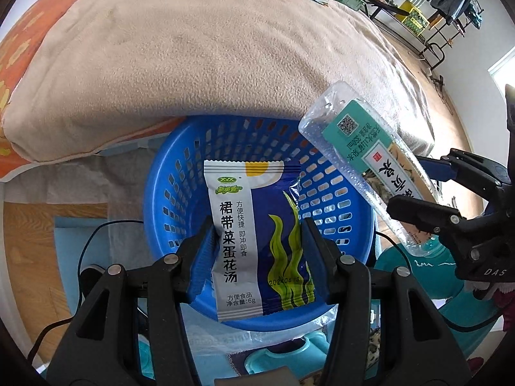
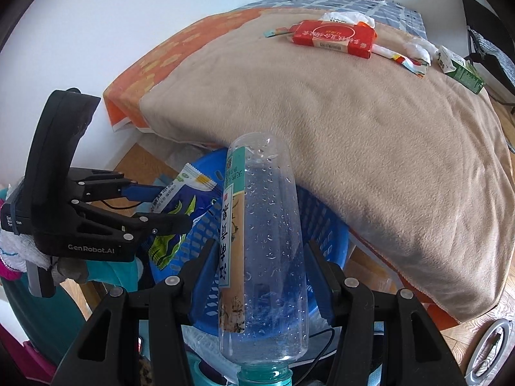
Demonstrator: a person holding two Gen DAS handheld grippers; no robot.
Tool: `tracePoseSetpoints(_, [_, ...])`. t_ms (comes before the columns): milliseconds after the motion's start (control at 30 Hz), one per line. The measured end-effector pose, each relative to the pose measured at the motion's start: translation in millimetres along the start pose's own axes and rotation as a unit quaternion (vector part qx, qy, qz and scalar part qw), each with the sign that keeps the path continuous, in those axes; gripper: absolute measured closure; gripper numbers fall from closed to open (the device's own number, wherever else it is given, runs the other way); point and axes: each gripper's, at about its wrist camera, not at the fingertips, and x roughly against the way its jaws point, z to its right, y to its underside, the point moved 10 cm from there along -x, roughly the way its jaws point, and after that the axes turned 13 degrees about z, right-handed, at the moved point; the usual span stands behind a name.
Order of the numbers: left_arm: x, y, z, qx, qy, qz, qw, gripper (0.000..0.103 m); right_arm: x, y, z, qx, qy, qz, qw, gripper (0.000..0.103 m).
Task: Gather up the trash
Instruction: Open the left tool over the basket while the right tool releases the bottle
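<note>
My left gripper (image 1: 257, 257) is shut on a blue and white soup packet (image 1: 254, 234), which hangs upright over the round blue basket (image 1: 161, 186). The right gripper (image 1: 425, 189) comes in from the right, shut on a clear plastic bottle (image 1: 354, 148) with a teal label, tilted above the basket's right rim. In the right wrist view the right gripper (image 2: 262, 276) clamps that bottle (image 2: 270, 241) by its body, teal cap toward the camera, over the basket (image 2: 325, 225). The left gripper (image 2: 161, 207) with the packet (image 2: 180, 199) is at the left.
A bed with a beige blanket (image 2: 354, 122) rises just behind the basket. On it lie a red box (image 2: 334, 35), white tissue (image 2: 347, 17), a striped wrapper (image 2: 402, 58) and a green carton (image 2: 460, 69). Black cables (image 1: 87, 244) run over the wooden floor near the basket.
</note>
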Motion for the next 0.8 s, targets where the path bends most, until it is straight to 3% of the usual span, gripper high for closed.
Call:
tracePoseSetpoints(267, [-3.0,-0.4,0.1,0.007,0.000,-0.010,0.9999,0.045,-0.9,-4.0,2.2,-0.007,0.005,0.004,1.000,0.046])
tracePoseSetpoints(433, [-2.1,-3.4,-1.0,0.007,-0.008,-0.007,0.9999,0.036,2.5,-8.1,4.0,-0.008,0.012,0.014,1.000,0.030])
tracePoseSetpoints(800, [-2.0,-3.7,-2.1,0.010,-0.012,-0.005,0.9999,0.036,4.9,-10.8,8.3,-0.016,0.018,0.020,1.000,0.029])
